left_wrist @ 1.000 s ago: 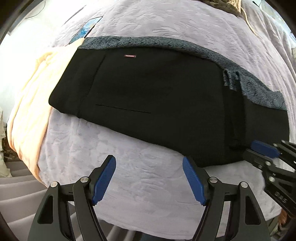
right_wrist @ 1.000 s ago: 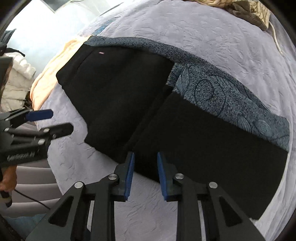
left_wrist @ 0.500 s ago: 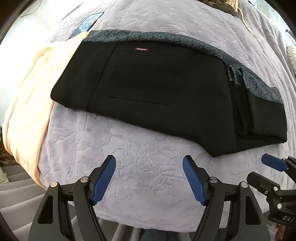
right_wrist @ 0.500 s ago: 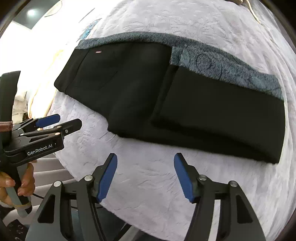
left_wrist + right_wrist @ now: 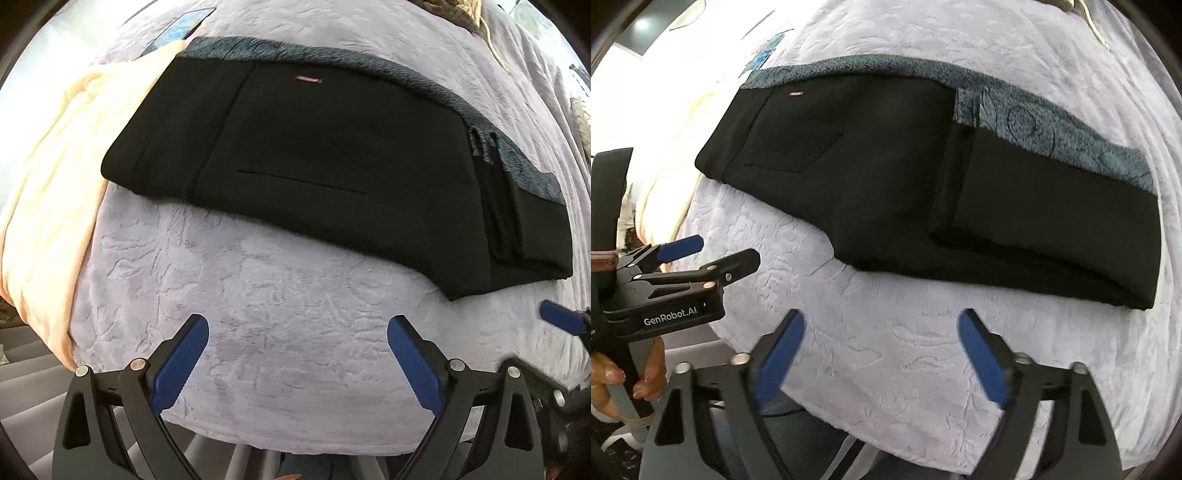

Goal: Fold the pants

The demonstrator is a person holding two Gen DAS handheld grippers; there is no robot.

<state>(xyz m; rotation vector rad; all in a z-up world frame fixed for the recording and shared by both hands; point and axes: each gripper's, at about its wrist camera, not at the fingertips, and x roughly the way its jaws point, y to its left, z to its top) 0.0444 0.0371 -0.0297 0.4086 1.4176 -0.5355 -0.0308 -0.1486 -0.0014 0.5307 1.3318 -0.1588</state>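
Observation:
Black pants [image 5: 314, 155] [image 5: 886, 177] lie folded lengthwise on the bed, one end doubled back over the top at the right. A blue-grey patterned cloth [image 5: 406, 85] [image 5: 1052, 125] shows along their far edge. My left gripper [image 5: 297, 328] hangs over bare bedspread short of the pants, jaws opening, nothing between them. My right gripper [image 5: 881, 321] likewise stands off the near edge, jaws opening wide and empty. Each gripper also shows in the other's view: the left gripper [image 5: 683, 258] at the left side, the right gripper [image 5: 554, 317] at the right edge.
A lavender embossed bedspread [image 5: 277, 295] covers the bed. A peach blanket [image 5: 55, 203] drapes over the left end. A blue-printed flat item [image 5: 184, 26] lies at the far left, a beige cloth [image 5: 454, 11] at the far right. A hand [image 5: 613, 376] grips the left handle.
My right gripper let go of the pants' near edge and opened wide. Both grippers drew back toward the bed's near edge, and the left jaws widened.

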